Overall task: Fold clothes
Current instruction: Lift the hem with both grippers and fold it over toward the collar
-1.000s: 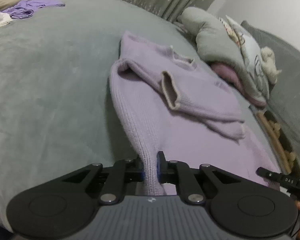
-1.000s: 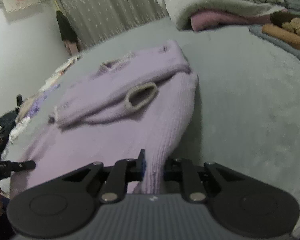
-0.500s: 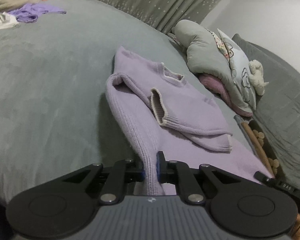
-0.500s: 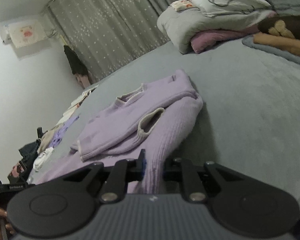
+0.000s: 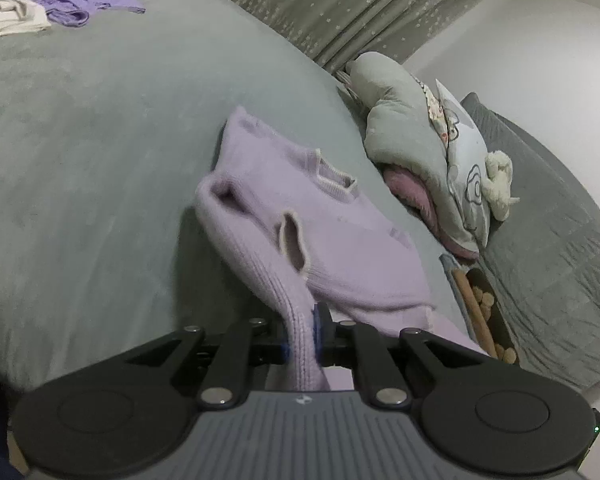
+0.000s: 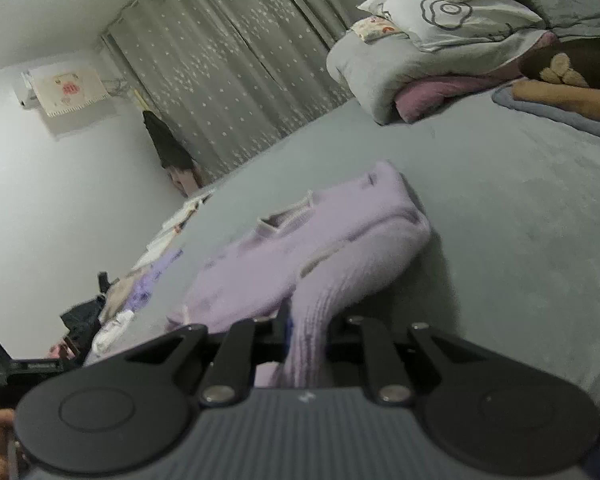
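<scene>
Bedspread point(image 5: 100, 152), grey, spreads ahead of both tools. On it lies a lilac sweater point(image 5: 340, 248), sleeves apparently folded across its front, though blurred. Left gripper point(image 5: 302, 334) clamps one hem corner; right gripper point(image 6: 306, 334) clamps the other, both lifted.
</scene>
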A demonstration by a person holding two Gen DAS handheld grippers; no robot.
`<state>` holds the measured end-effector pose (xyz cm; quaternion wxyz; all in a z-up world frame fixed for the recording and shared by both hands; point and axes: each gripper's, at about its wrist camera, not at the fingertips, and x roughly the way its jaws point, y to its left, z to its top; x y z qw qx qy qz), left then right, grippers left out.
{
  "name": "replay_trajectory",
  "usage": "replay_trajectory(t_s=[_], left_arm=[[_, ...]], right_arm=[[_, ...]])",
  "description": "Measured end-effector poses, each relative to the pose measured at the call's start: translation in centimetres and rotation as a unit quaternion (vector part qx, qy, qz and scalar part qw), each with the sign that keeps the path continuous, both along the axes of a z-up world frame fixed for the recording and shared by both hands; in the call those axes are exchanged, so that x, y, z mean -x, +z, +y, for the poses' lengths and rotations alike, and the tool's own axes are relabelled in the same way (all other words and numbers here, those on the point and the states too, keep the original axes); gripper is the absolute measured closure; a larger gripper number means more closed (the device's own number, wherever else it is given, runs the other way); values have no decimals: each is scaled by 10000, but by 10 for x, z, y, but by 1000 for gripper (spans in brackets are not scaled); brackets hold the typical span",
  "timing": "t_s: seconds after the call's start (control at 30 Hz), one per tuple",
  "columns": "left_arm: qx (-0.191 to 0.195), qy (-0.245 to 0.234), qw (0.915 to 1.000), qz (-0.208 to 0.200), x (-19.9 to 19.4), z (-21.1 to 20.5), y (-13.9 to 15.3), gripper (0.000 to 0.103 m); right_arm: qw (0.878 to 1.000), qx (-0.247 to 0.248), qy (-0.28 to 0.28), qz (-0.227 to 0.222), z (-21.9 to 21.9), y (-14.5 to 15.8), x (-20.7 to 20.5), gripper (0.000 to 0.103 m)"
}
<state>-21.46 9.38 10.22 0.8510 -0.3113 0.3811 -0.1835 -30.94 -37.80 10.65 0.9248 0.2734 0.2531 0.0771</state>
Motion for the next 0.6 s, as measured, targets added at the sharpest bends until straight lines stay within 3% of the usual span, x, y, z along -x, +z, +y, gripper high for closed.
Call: replay_trajectory(t_s=[0.33,0.6], left_arm=[[-224,25,9996,-194,-75,-14,28,94],[-367,12,9992,173,-160,-23,20,92]], right_arm=[[9991,-336,206,160,-18,30,-91,91],[9930,-854,48,815,-35,15,-194,91]])
